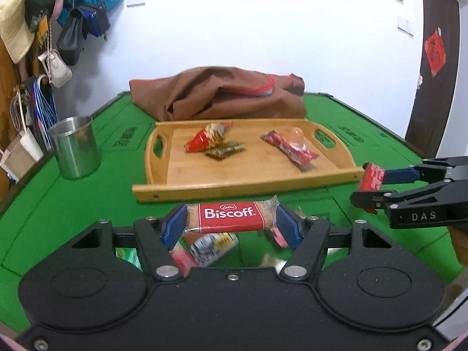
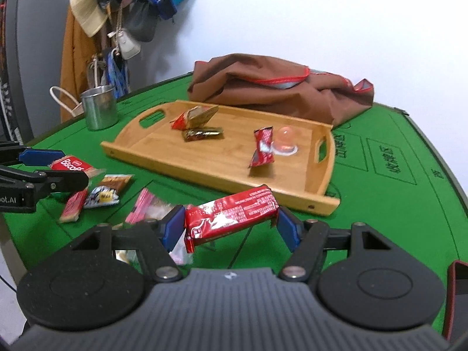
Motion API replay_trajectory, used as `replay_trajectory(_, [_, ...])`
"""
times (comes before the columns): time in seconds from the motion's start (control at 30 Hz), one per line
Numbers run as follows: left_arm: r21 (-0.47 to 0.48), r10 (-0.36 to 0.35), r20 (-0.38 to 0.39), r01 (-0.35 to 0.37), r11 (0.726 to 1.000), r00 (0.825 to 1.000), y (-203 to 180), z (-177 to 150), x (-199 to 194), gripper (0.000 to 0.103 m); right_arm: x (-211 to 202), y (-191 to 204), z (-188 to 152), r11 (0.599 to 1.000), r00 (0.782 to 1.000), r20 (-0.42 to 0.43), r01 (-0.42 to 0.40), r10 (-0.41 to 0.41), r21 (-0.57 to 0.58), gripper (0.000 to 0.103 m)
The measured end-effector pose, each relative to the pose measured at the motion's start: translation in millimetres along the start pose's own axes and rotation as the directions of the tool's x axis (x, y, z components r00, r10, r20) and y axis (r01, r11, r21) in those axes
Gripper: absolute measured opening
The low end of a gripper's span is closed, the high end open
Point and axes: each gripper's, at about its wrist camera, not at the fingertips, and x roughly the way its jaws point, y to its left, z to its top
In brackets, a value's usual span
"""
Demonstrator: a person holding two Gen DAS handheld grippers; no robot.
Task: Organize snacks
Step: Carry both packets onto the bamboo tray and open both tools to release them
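Green felt covers the counter (image 2: 380,204). Nearest, the left gripper (image 1: 231,219) has its jaws pinching a Biscoff packet (image 1: 229,216) above loose snacks (image 2: 102,196) at the near edge. The right gripper (image 2: 231,222) has its jaws pinching a red wrapped bar (image 2: 231,210). Beyond them, a wooden tray (image 1: 242,188) carries several snacks. At the far edge lies a brown cloth (image 1: 222,93), and a steel cup (image 1: 74,146) stands near the left edge.
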Motion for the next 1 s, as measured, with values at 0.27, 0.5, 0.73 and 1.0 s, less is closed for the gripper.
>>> replay_trajectory(0.27, [-0.019,0.006,0.035,-0.005,1.000,0.999,14,33,19,0.065,17,-16,26,0.994,0.997,-0.030,0.067,-0.064,0.087,0.069])
replay_trajectory(0.5, [-0.015,0.010,0.034,-0.010,1.000,0.999,18,64,49,0.065,45,-38,52,0.976,0.993,-0.078,0.107,-0.094,0.188,0.069])
replay_trajectory(0.73, [-0.012,0.029,-0.017,-0.029,1.000,0.999,21,86,94,0.065,81,-60,79,0.958,0.981,-0.161,0.146,-0.107,0.248,0.069])
replay_trajectory(1.0, [-0.067,-0.004,-0.143,-0.006,0.998,0.990,29,97,148,0.065,124,-74,88,0.925,0.961,-0.268,0.164,-0.071,0.342,0.069])
